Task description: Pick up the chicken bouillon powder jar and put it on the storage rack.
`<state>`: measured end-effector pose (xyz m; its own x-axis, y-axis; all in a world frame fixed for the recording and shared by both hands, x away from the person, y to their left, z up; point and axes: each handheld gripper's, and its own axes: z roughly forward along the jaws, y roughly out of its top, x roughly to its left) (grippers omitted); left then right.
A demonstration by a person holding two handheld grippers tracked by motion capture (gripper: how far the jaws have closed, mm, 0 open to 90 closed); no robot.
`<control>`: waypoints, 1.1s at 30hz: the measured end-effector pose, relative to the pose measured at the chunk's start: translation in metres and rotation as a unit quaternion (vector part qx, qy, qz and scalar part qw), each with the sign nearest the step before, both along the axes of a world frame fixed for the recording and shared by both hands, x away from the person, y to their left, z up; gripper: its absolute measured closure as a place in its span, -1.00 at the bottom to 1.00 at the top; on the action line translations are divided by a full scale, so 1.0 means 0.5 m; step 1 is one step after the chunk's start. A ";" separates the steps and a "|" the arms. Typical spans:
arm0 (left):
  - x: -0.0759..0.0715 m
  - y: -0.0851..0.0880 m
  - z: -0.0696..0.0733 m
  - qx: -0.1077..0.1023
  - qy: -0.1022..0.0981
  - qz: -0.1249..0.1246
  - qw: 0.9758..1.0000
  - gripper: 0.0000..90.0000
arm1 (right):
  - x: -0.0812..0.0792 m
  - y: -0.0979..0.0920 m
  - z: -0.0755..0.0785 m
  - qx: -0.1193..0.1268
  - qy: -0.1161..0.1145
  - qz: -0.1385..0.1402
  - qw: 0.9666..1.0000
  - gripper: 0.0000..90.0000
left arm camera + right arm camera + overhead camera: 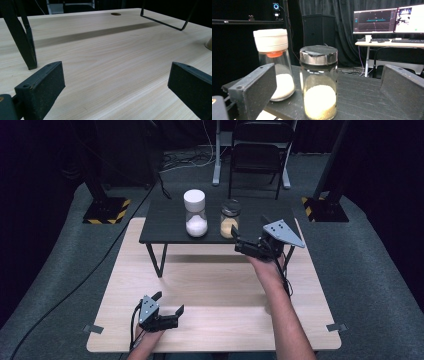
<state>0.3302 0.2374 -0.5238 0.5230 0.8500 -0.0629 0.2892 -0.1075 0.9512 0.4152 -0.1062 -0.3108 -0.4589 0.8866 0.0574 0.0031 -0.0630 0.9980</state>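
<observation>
place: lab | cues: black curtains (342, 27), monitors (387, 20), camera stands (105, 205)

We are counting two jars on the black shelf (170, 222): one white-lidded jar (195, 213) and one dark-lidded jar (230, 218), standing near its front edge.
</observation>
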 end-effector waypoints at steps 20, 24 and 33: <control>0.000 -0.001 0.000 0.003 0.001 0.002 1.000 -0.99 | -0.071 -0.070 -0.047 0.000 0.009 -0.003 1.000 -1.00; 0.001 -0.002 0.000 0.003 0.002 0.003 1.000 -0.99 | -0.080 -0.082 -0.056 0.003 0.011 -0.006 1.000 -1.00; 0.000 -0.002 0.000 0.005 0.001 0.003 1.000 -0.99 | -0.099 -0.104 -0.077 0.011 0.018 -0.015 1.000 -1.00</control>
